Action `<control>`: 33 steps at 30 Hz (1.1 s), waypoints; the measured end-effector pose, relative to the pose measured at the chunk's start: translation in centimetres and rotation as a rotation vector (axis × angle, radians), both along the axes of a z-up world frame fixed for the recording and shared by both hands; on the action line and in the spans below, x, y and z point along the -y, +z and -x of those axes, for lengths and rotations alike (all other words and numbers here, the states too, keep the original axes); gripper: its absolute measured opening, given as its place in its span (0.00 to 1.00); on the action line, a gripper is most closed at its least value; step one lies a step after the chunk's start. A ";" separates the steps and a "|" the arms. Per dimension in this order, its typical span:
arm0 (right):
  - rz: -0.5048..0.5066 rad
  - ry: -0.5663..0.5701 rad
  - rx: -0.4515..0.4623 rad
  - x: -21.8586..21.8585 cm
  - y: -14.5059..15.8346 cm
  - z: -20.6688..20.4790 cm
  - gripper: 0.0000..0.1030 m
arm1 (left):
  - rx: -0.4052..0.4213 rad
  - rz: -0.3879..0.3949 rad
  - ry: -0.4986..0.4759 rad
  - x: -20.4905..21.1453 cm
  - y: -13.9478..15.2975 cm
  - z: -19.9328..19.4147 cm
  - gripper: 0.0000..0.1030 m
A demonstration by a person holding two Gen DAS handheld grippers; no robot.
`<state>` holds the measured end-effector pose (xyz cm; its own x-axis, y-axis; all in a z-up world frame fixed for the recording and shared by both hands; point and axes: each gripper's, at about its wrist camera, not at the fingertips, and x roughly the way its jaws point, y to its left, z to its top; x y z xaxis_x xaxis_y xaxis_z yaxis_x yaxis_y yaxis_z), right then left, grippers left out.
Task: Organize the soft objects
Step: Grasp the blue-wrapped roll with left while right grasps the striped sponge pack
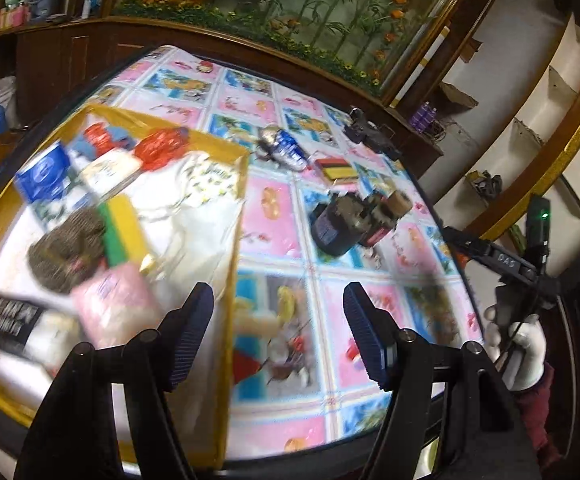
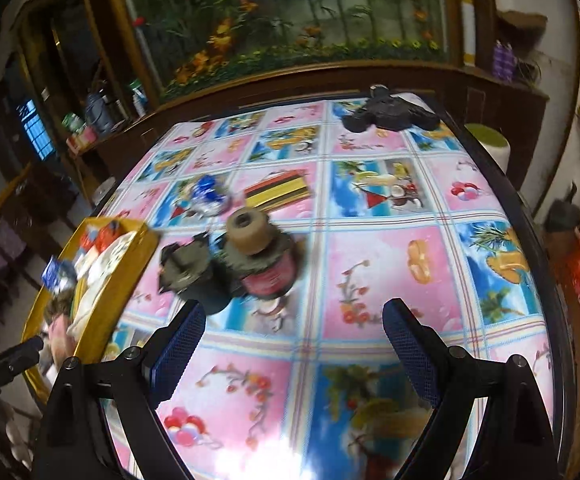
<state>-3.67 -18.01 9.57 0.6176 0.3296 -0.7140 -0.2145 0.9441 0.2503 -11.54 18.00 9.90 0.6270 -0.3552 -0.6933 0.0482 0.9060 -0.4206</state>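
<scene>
Soft objects already lie inside yellow tray (image 1: 242, 216); a dark cluster (image 2: 230, 264) sits just right of it. Left gripper (image 1: 278, 336) and right gripper (image 2: 294, 344): jaws spread, empty. Likely between picks; next, right reaches for the cluster.

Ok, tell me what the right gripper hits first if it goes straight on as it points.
Probably bare tablecloth. The right gripper is open and empty, aimed down at the table. The jars sit up and left of its line. Depth is hard to judge here.
</scene>
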 end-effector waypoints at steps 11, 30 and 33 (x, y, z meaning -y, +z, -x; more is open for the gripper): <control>0.043 0.172 -0.225 -4.6 -0.8 -17.3 0.88 | -0.077 0.107 -0.024 1.3 1.1 -15.1 0.64; 0.308 0.378 -0.318 -13.6 -7.0 -28.9 0.74 | -0.303 0.052 0.037 4.3 -6.2 -28.3 0.64; 0.314 0.353 -0.323 -11.0 -7.2 -27.8 0.70 | -0.310 -0.049 0.030 5.7 -7.1 -29.3 0.64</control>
<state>24.12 -7.05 2.41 0.2425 0.2180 -0.9453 -0.4893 0.8689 0.0748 17.77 12.35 2.77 0.3931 -0.3010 -0.8689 -0.1024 0.9247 -0.3667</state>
